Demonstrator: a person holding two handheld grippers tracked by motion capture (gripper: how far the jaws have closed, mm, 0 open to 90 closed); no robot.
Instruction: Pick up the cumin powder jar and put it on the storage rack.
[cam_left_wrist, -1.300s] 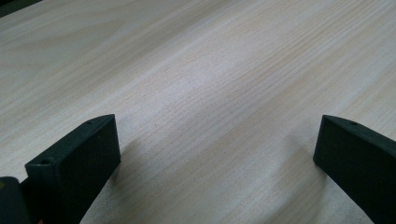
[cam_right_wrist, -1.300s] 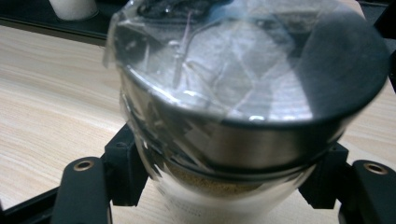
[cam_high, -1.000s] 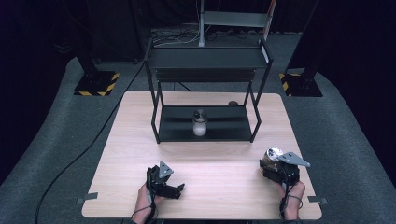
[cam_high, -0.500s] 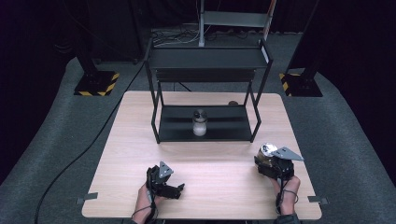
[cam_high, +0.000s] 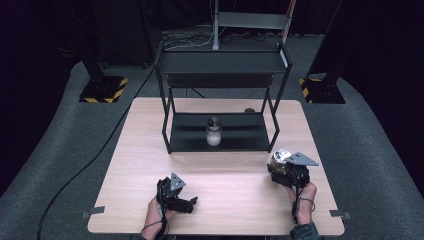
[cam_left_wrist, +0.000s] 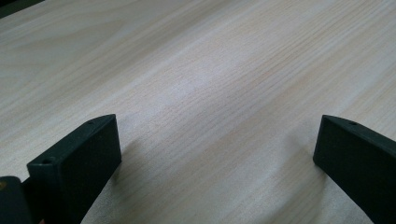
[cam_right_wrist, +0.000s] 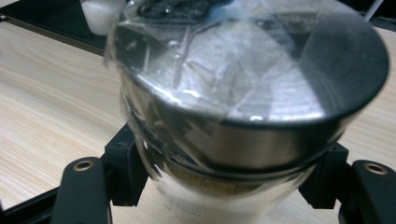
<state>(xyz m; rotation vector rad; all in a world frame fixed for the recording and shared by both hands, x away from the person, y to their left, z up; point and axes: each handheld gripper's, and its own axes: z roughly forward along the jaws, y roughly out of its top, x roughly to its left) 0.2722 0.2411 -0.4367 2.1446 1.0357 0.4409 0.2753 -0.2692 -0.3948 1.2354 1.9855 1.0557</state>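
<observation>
My right gripper (cam_high: 281, 166) is shut on a glass jar (cam_high: 279, 156) with a silver lid, held just above the table's right front part. In the right gripper view the jar (cam_right_wrist: 243, 93) is gripped below its lid, with tape across the lid and brownish contents inside, and the black pads (cam_right_wrist: 122, 161) press its sides. A second jar (cam_high: 214, 131) with white contents stands on the lower shelf of the black rack (cam_high: 220, 62); it also appears as the white jar (cam_right_wrist: 100, 14) in the right gripper view. My left gripper (cam_high: 189, 202) rests open at the table's front left, its jaws (cam_left_wrist: 219, 135) wide over bare wood.
The black two-level rack occupies the back half of the wooden table (cam_high: 140, 150). A small brown object (cam_high: 248, 110) lies on the table behind the rack. Black stands with striped bases (cam_high: 102, 90) sit on the floor beyond.
My right gripper has carried the silver-lidded jar a little left and toward the rack. The left gripper has stayed where it was.
</observation>
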